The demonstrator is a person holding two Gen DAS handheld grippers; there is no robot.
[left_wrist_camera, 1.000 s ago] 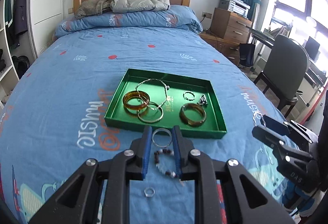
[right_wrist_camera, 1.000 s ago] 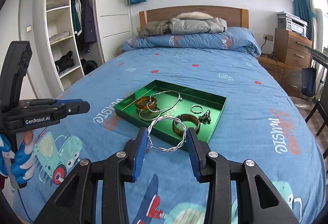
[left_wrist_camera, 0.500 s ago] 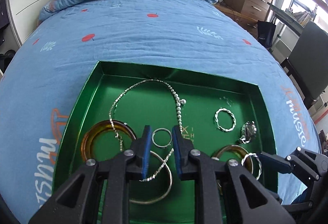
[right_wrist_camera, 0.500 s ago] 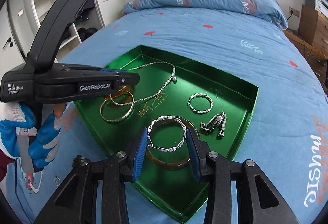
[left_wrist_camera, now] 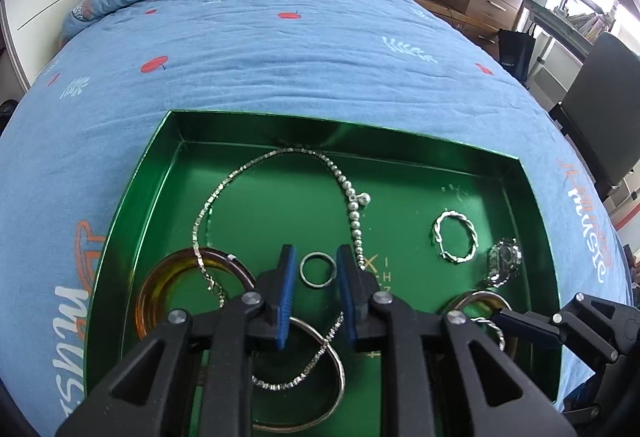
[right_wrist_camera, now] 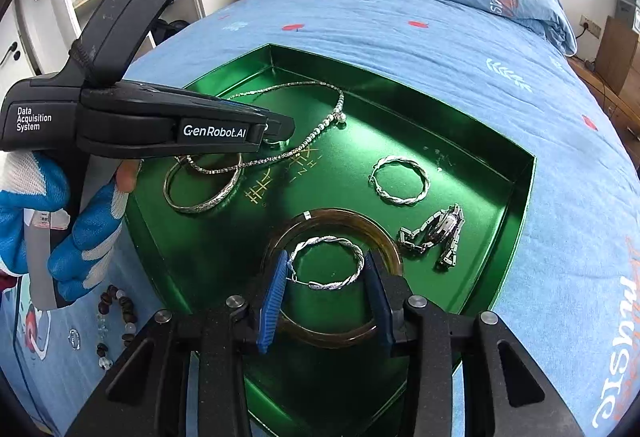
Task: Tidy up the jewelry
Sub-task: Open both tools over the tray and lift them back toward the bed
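Now both down over shiny green metal tray [left_wrist_camera: 132, 205]: L gripper [left_wrist_camera: 316, 271] pinches small plain silver ring [left_wrist_camera: 317, 270], R gripper [right_wrist_camera: 326, 269] clamps twisted silver bangle [right_wrist_camera: 326, 267]; release next, prob.

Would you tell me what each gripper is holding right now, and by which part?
The left gripper pinches a small plain silver ring across its outer edges. The right gripper clamps a twisted silver bangle by opposite sides of its rim, above the green tray.

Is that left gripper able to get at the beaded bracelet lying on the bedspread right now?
Probably not straight away. The left gripper is shut on a small silver ring over the green tray. The beaded bracelet lies clear on the bedspread, so release first.
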